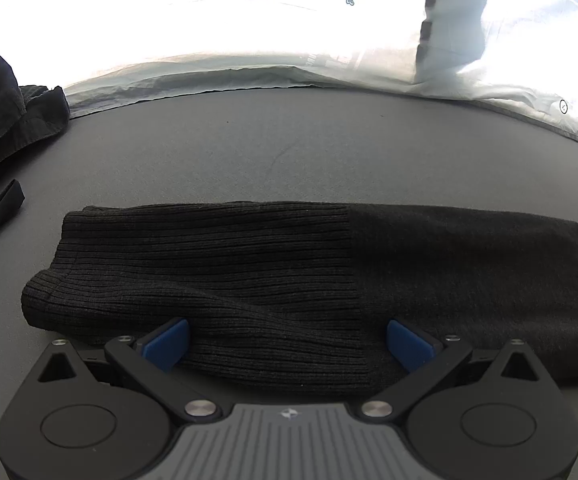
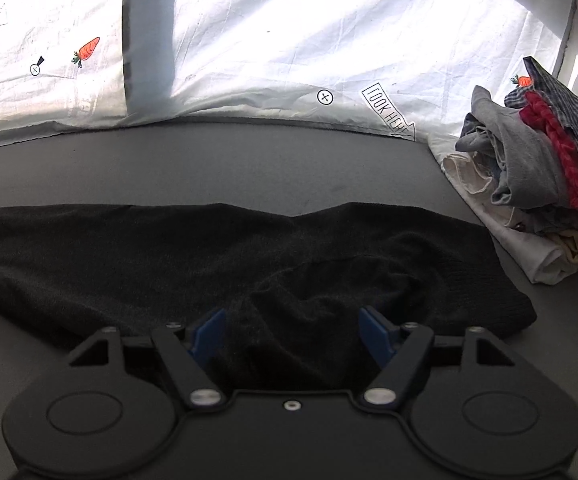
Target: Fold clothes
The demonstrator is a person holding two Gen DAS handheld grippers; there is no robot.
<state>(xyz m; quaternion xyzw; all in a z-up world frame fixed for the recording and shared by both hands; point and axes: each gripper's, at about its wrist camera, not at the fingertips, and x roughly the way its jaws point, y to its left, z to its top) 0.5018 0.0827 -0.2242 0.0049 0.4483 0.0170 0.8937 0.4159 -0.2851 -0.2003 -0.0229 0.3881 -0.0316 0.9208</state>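
Dark knit sweater point(image 1: 273, 280) flat on grey table point(image 1: 289, 148), folded lengthwise, ribbed hem at left. Left gripper point(image 1: 288, 344) & right gripper point(image 2: 291, 334) both spread wide over near edge, gripping nothing.

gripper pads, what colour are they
Blue pads, clearest in the left wrist view.

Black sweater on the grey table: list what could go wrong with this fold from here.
1. Both tongs are open over the near edge of the black sweater; the left tongs straddle thick ribbed layers and may pinch only the top one.
2. Fabric is bunched between the right tongs, so a wrinkle could get folded in.
3. The heap of unfolded clothes sits near the sweater's right end; a wide swing might snag it.
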